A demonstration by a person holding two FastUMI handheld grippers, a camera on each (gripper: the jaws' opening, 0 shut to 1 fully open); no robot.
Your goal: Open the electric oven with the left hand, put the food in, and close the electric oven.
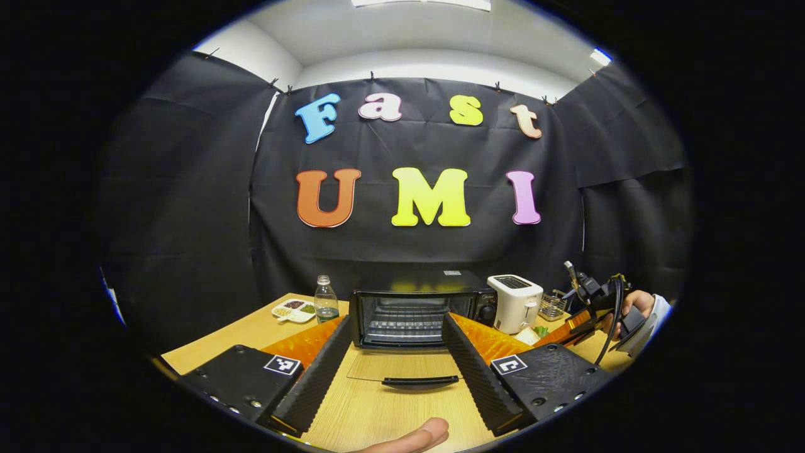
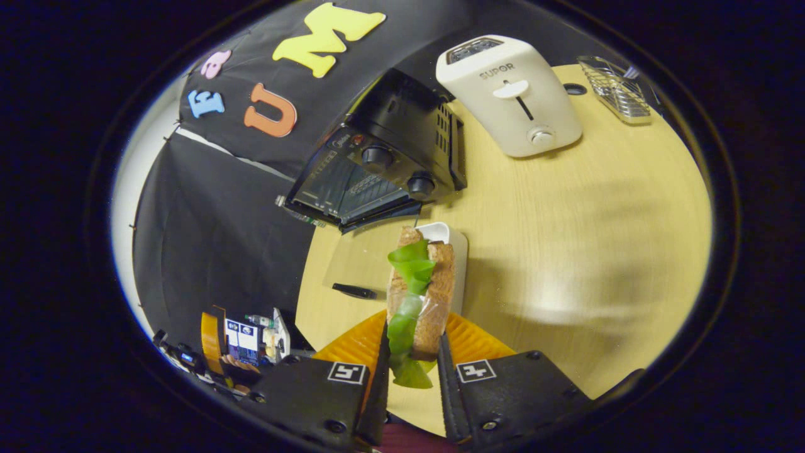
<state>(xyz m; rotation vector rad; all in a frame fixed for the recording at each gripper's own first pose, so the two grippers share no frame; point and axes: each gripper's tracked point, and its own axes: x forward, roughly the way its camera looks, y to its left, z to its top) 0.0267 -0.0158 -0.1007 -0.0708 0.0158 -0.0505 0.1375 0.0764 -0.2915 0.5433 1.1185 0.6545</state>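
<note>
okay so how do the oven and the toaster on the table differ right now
The oven is black and boxy, set wider than tall; the toaster is white, smaller, and stands taller than wide.
The oven's glass door is folded down flat on the table, leaving its rack in sight; the toaster has slots on top and a front lever.
The oven has two round knobs; the toaster shows one.
Both sit side by side at the back of the table.
</note>
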